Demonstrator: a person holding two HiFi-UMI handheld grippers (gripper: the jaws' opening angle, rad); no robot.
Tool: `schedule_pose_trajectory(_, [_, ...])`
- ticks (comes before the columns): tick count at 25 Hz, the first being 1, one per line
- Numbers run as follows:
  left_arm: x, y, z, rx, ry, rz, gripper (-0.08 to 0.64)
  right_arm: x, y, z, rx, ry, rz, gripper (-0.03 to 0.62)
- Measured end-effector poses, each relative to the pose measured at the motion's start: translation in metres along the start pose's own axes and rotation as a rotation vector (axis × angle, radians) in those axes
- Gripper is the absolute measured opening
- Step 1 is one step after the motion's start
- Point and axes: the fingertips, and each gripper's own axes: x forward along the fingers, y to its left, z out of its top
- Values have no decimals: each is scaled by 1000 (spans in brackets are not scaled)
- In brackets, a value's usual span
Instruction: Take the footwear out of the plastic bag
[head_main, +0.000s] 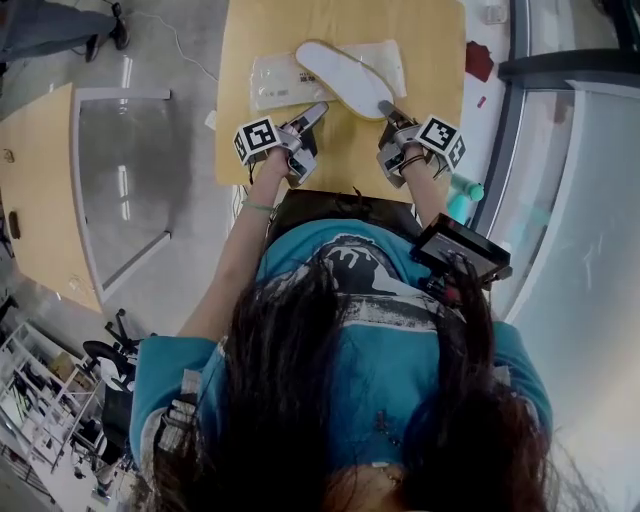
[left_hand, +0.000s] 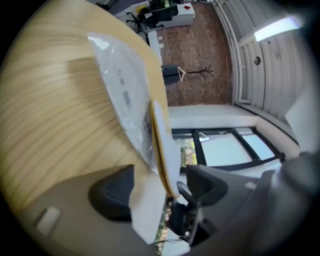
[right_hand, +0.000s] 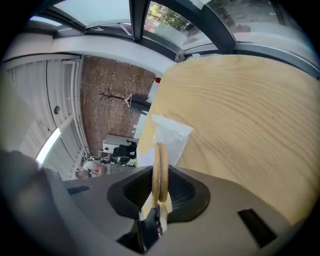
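Right gripper view, slipper (right_hand: 160, 161) edge-on, clamped between jaws of right gripper (right_hand: 159, 189)

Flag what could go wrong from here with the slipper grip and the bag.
1. The right gripper pinches only the thin near edge of the slipper. The long unsupported rest could pivot or slip out.
2. Two thin layers seem to sit between its jaws, and one might slide free.
3. The left gripper is open and holds nothing, so the plastic bag, which the slipper overlaps, is unrestrained and may drag along.
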Motion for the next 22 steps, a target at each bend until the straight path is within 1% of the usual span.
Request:
schedule_pose_trajectory(3, [-7,-12,-4,19,-19,-29,314,4,-12,0,-44,-5,-42,78])
schedule_pose_trajectory(7, [-31,-24,-2,31,-36,-74,314,13,-12,-11,-88,-13,-62,80])
schedule_pose_trajectory(8, [-37,-25,0,33,-43,-78,314,14,-13,-12,-103,-10,-75,91])
schedule_pose_trajectory(10, [-43,-28,3,34,-60,-88,314,14,-20,-11,-138,7,-124,134])
schedule_pose_trajectory(13, [-45,-27,8,53,-86,-86,314,10,-33,-4,-227,24,-212,221])
schedule_pose_trajectory(14, [-45,-26,9,76,-87,-75,314,8,-36,-2,-260,23,-235,233])
schedule_pose_trajectory(16, [-52,-23,9,154,-68,-38,314,2,-41,-4,-310,14,-277,247])
schedule_pose_trajectory(19, [-78,-26,8,321,-25,18,314,-11,-32,-20,-365,-17,-317,250])
schedule_pose_trajectory(22, [-90,-33,11,472,-6,42,313,-23,-22,-21,-428,-53,-319,250])
